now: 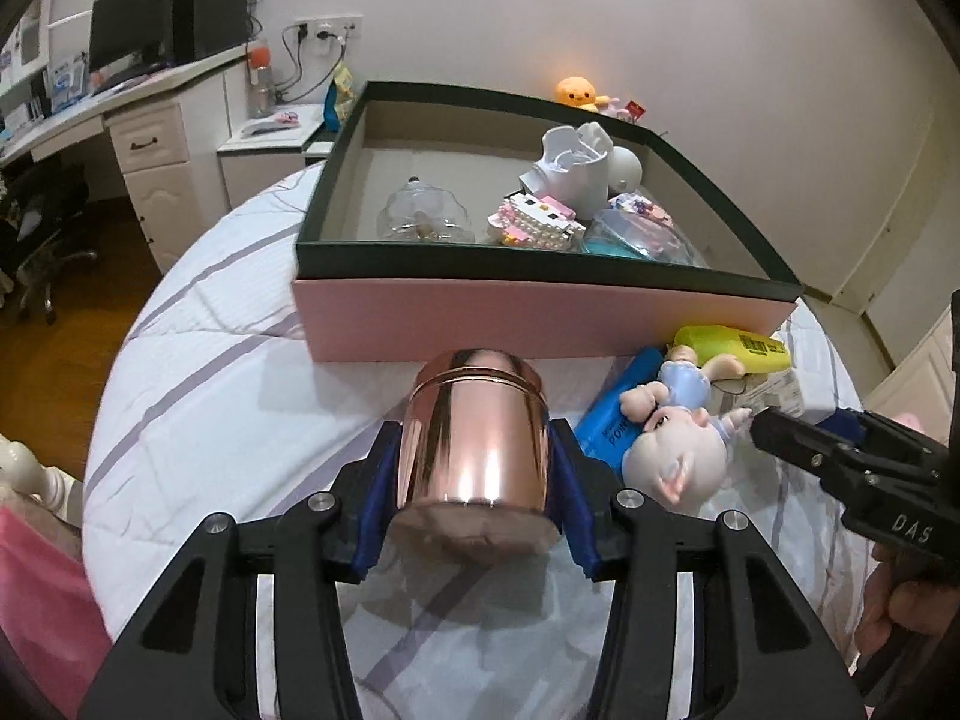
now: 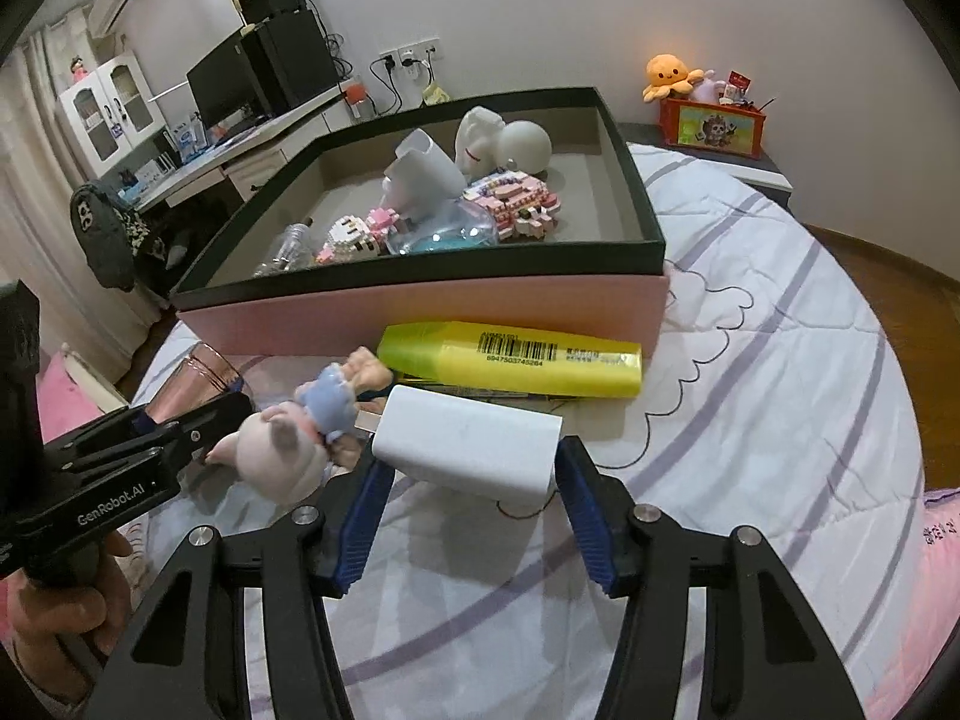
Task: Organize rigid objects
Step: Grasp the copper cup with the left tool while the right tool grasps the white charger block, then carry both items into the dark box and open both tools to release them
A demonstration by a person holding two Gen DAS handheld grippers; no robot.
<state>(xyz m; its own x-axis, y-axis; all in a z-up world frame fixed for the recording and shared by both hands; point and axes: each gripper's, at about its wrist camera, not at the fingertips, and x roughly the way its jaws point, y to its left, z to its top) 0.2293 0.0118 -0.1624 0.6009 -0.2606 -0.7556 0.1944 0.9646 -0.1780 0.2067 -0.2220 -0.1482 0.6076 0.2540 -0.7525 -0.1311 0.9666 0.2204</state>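
My left gripper is shut on a shiny rose-gold canister, its blue pads pressed on both sides, just before the pink box with a dark rim. My right gripper is shut on a white rectangular block lying on the quilt. Between the two lies a pig doll in a blue dress, also seen in the left wrist view. The right gripper shows at that view's right edge. The left gripper shows at the left of the right wrist view.
The box holds a clear glass bulb, block-built toys and white figures. A yellow packet and a blue pack lie against its front wall. A desk with a monitor stands at the left.
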